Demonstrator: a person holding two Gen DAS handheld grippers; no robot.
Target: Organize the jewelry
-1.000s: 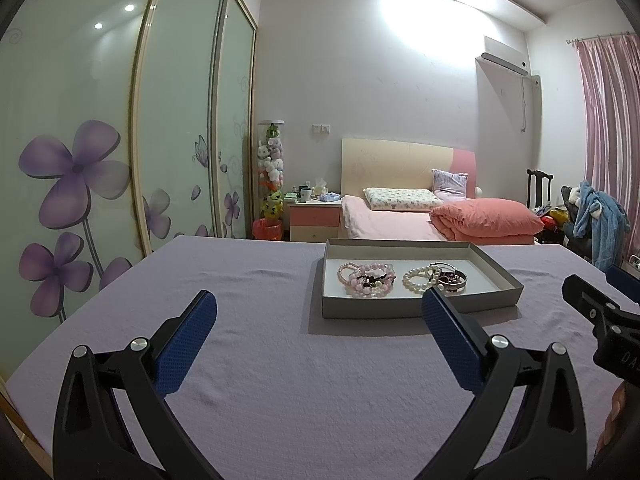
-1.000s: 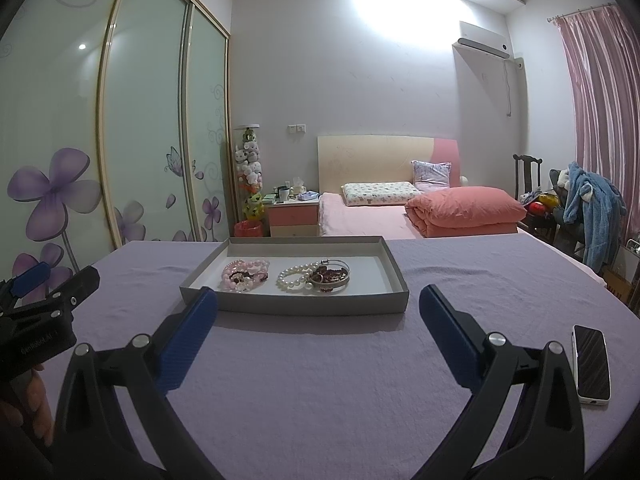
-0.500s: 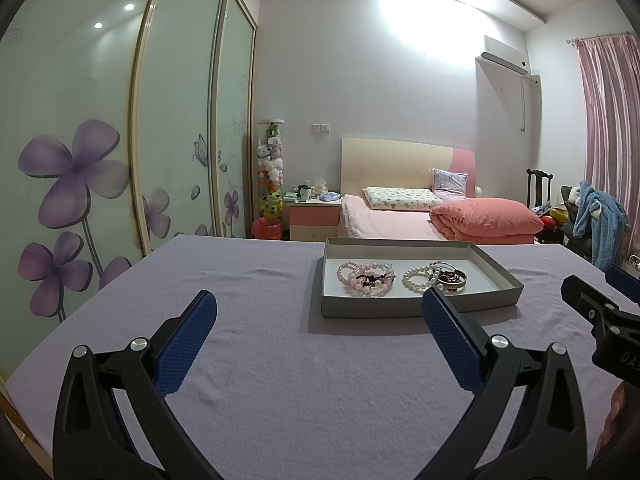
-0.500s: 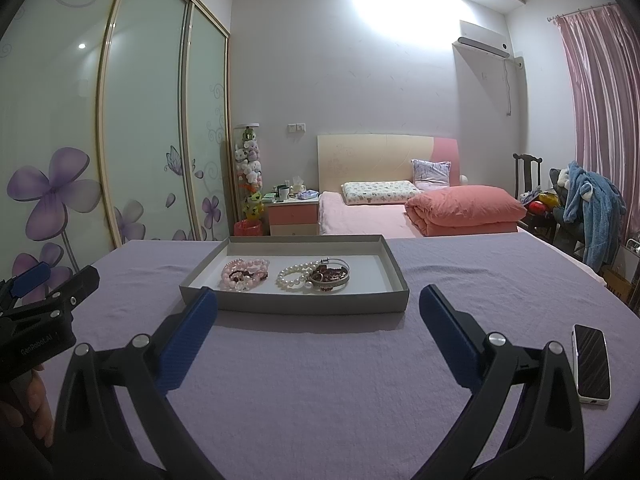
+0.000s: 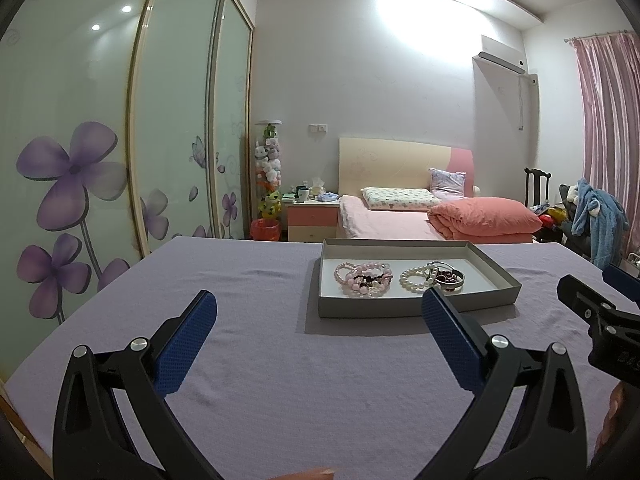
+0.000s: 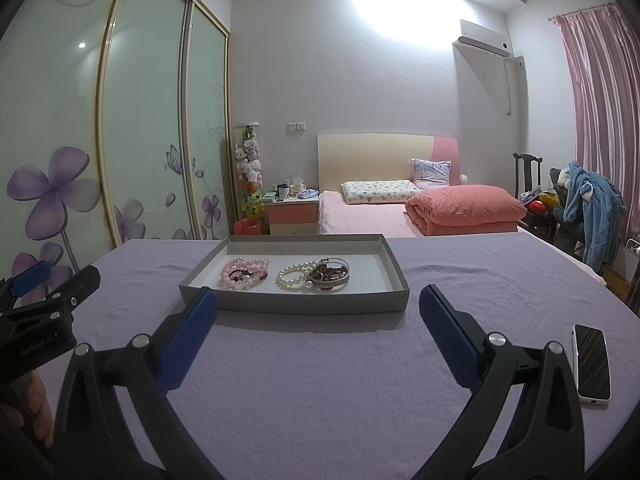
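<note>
Both grippers hover wide open over the purple cloth, holding nothing: left gripper (image 5: 318,312), right gripper (image 6: 318,312). Ahead sits the grey tray (image 6: 296,304), pink bracelets (image 6: 244,272) on its left, pearl bracelet (image 6: 294,276) touching the dark bangles (image 6: 330,274). A phone (image 6: 592,362) lies off right.

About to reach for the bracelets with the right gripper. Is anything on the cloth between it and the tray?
Nothing visible. Only bare purple cloth lies between the open right gripper and the tray. The phone lies off to the right.
</note>
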